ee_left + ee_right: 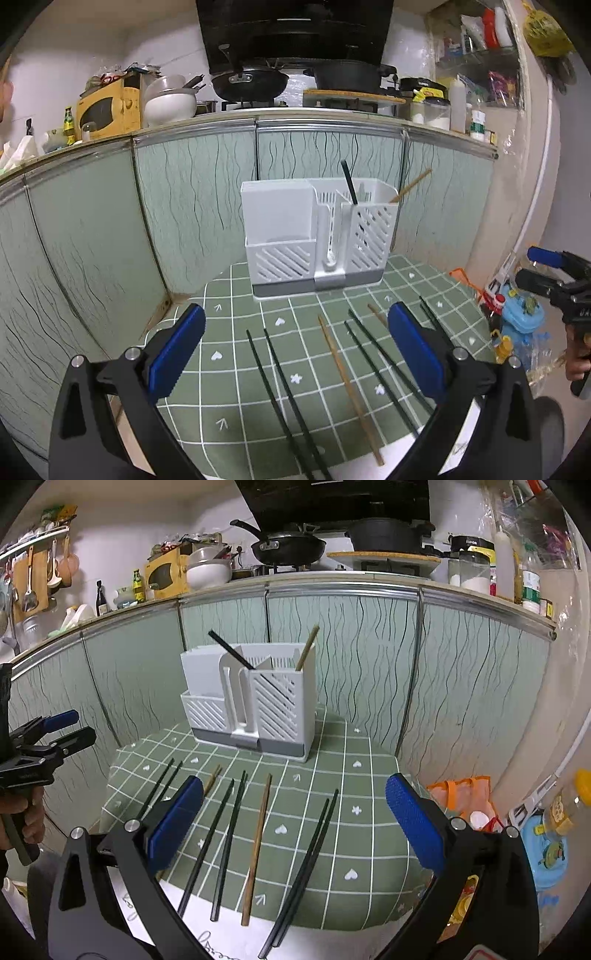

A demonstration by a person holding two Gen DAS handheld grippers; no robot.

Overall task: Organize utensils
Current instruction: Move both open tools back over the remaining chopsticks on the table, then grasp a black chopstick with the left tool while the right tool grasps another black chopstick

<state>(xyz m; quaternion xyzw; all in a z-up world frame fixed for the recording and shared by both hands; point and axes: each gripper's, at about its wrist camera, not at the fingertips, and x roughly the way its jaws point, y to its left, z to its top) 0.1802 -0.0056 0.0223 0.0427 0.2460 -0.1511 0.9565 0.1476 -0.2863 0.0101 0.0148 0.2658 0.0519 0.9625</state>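
Beneath the left gripper (pixel 295 345), two dark chopsticks (pixel 291 406) run off the bottom edge; its right finger (pixel 415 349) hides another chopstick (pixel 376 314).

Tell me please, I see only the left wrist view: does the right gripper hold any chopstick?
Observer: No. The right gripper is open, with nothing between its fingers.
Operator: The dark chopsticks at my far right are mostly blocked. How do they lie?
Observer: That dark pair lies flat, side by side and almost touching. Its near ends reach past the green cloth onto white paper.
Operator: And the wooden one beside them?
Observer: The wooden chopstick lies alone, flat on the cloth, touching no other chopstick.
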